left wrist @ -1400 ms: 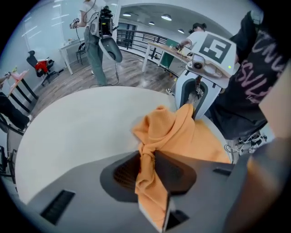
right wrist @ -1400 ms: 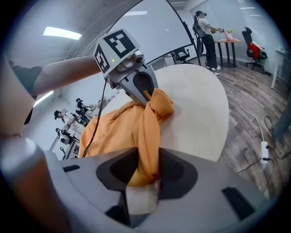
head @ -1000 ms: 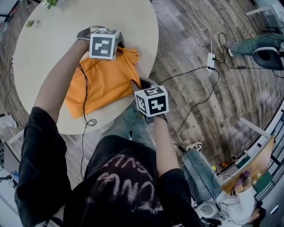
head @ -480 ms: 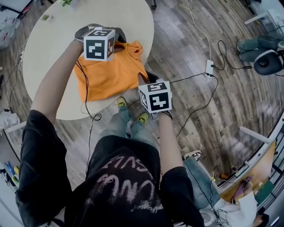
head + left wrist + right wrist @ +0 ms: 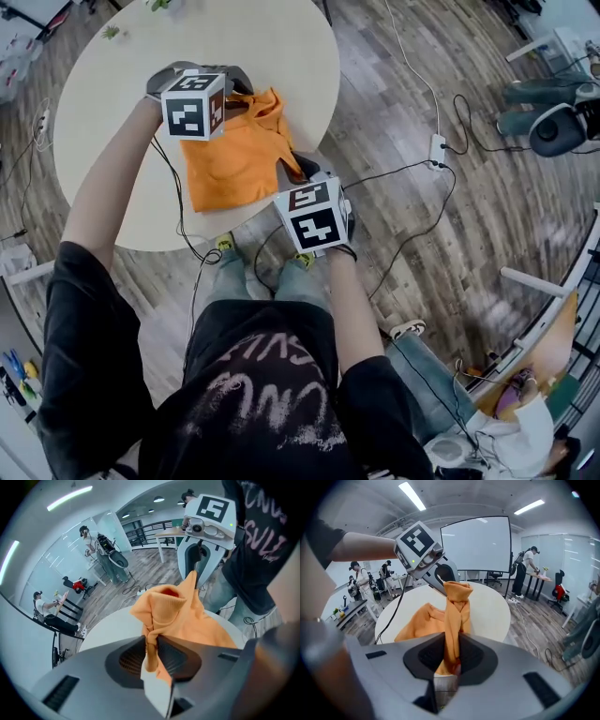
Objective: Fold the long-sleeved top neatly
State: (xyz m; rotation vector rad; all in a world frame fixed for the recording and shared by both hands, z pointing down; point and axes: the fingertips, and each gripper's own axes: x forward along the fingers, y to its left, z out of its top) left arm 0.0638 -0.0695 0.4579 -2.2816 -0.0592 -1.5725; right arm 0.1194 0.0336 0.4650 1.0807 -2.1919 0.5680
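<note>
An orange long-sleeved top point(image 5: 234, 155) hangs lifted between both grippers above the near right part of a round pale table point(image 5: 122, 84). My left gripper point(image 5: 151, 654) is shut on a bunched fold of the top point(image 5: 183, 616) near its ribbed collar; in the head view it sits under its marker cube at the top's far edge point(image 5: 230, 98). My right gripper point(image 5: 449, 656) is shut on a gathered strip of the cloth point(image 5: 453, 616) at the top's near right corner point(image 5: 295, 173). The fabric is stretched between the two grips and its lower part sags toward the table.
Cables point(image 5: 412, 187) and a power strip point(image 5: 437, 148) lie on the wooden floor to the right. Black cords trail from the left gripper across the table edge point(image 5: 183, 234). Other people stand by tables in the room point(image 5: 524, 569). The person's legs and shoes point(image 5: 225, 246) are below the table edge.
Both grippers have risen with the top still clamped in them. The cloth has come up off the table and bunched narrower, shifting toward the table's right edge.
</note>
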